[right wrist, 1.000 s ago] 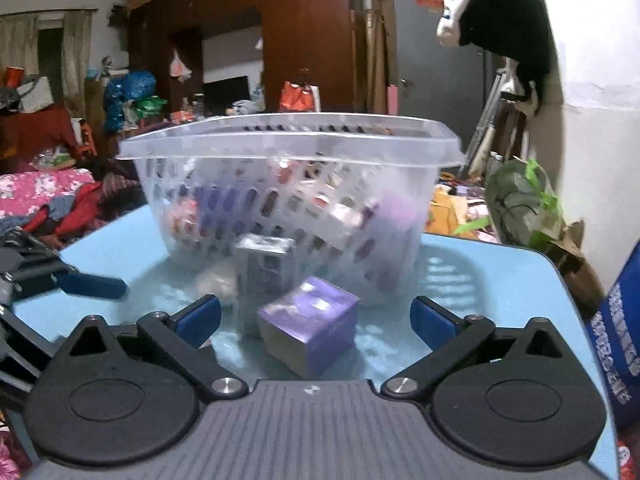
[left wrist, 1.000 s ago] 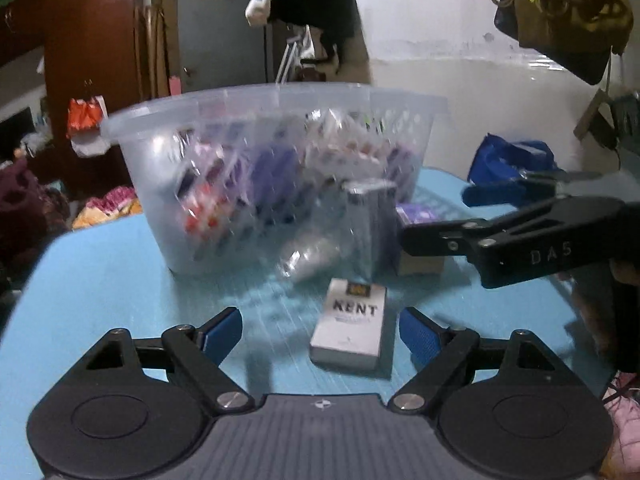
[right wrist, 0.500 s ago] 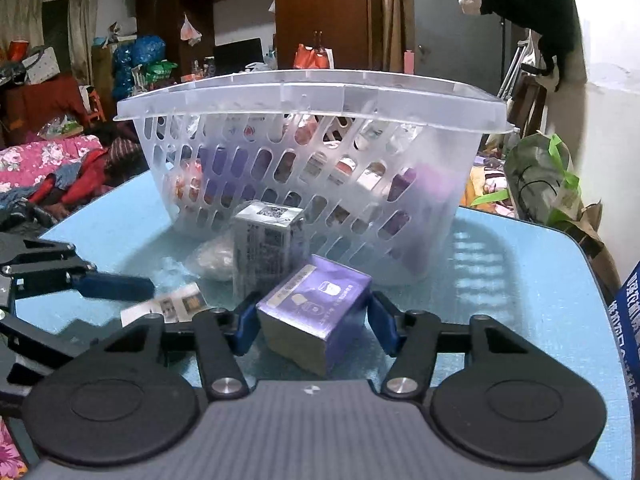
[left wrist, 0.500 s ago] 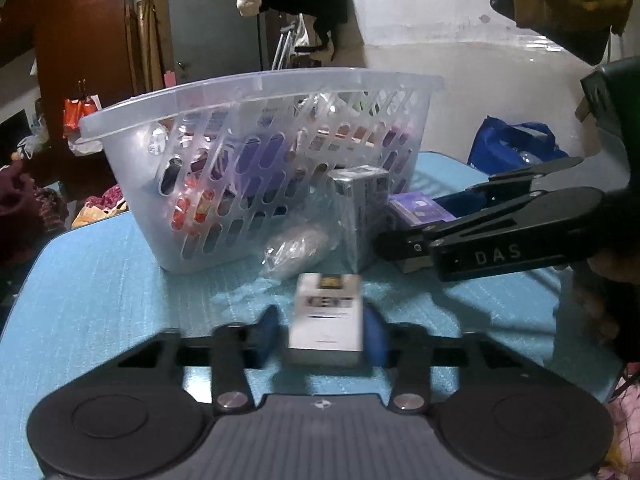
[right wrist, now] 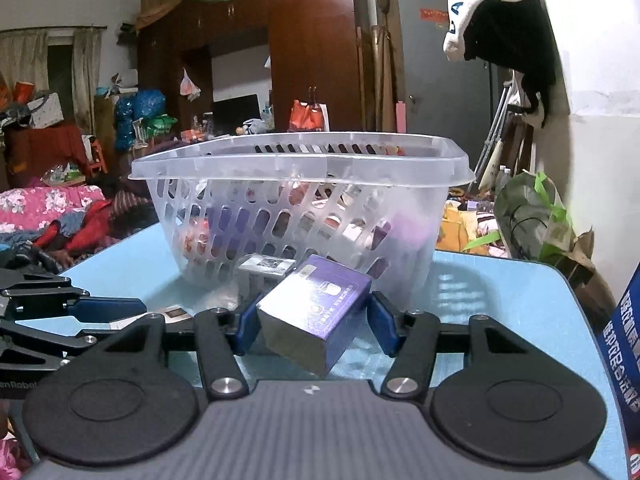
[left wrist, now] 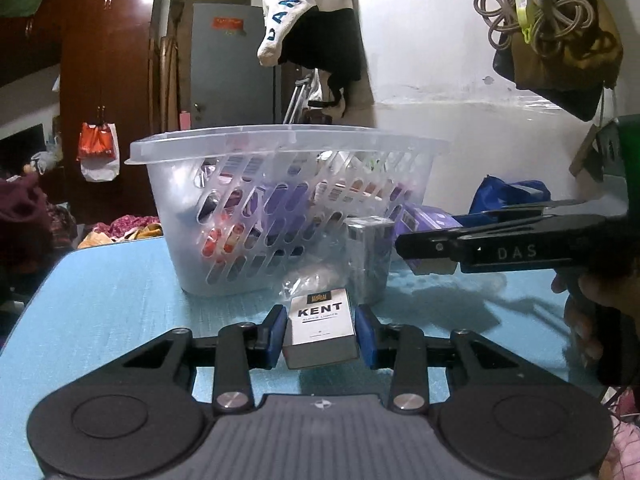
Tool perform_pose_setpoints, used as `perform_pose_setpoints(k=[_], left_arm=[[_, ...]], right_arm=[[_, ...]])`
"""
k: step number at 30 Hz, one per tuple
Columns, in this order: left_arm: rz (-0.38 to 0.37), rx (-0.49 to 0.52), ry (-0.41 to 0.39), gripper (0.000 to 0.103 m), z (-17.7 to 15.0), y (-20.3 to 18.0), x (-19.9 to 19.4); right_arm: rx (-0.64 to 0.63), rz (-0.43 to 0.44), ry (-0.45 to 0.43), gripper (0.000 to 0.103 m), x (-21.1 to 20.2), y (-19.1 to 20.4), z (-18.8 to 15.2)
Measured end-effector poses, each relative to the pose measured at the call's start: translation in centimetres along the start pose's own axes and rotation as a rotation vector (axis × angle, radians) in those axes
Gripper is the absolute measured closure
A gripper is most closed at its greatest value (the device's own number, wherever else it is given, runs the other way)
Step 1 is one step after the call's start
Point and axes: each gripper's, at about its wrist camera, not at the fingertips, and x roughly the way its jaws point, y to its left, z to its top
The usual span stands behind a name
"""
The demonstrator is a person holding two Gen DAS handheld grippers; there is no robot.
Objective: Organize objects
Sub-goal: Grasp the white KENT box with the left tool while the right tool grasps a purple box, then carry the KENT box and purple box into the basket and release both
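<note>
The left claw (left wrist: 321, 332) is pinching a white KENT cigarette pack (left wrist: 320, 330) between its blue pads, one pad pressed to each long side; the pack tilts up a little at its near end above the light blue table (left wrist: 100, 300). The right claw (right wrist: 313, 316) is clamped on a purple box (right wrist: 316, 312), which sits skewed between the pads, one corner pointing back toward the camera and its silver side facing down-left.

Just beyond the left claw's tips lies a crumpled clear plastic bag (left wrist: 308, 278), and just right of that stands an upright silver-grey box (left wrist: 368, 256), touching or nearly touching the basket wall. Seen from the right claw, the same silver-grey box (right wrist: 264, 276) stands right behind the purple box, slightly to the left.

To the right of the left claw, the right claw (left wrist: 424, 246) reaches in from the side with the purple box (left wrist: 428, 220) in its grip, and a person's fingers (left wrist: 580, 312) wrap its handle. To the left of the right claw, the left claw (right wrist: 116, 312) shows as black arms with blue pads.

Farther ahead of both claws stands a translucent slotted basket (left wrist: 280, 148) on the table, already holding purple, red and white packets. Behind it are a dark wooden wardrobe (right wrist: 312, 40) and a grey door (left wrist: 232, 64).
</note>
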Motion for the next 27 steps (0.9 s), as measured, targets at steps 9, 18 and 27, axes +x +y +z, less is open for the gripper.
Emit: perform_pose_setpoints(k=[9, 18, 27], left_arm=[[0.011, -0.035, -0.012, 0.062, -0.6, 1.0, -0.3], [-0.006, -0.041, -0.021, 0.062, -0.5, 1.2, -0.8], [-0.051, -0.065, -0.157, 0.062, 4.1, 3.2, -5.3]], right_arm=[[0.017, 0.015, -0.02, 0.043, 0.0, -0.1, -0.1], [-0.031, 0.036, -0.036, 0.043, -0.6, 0.9, -0.2], [-0.054, 0.11, -0.231, 0.043, -6.2, 3.2, 3.4]])
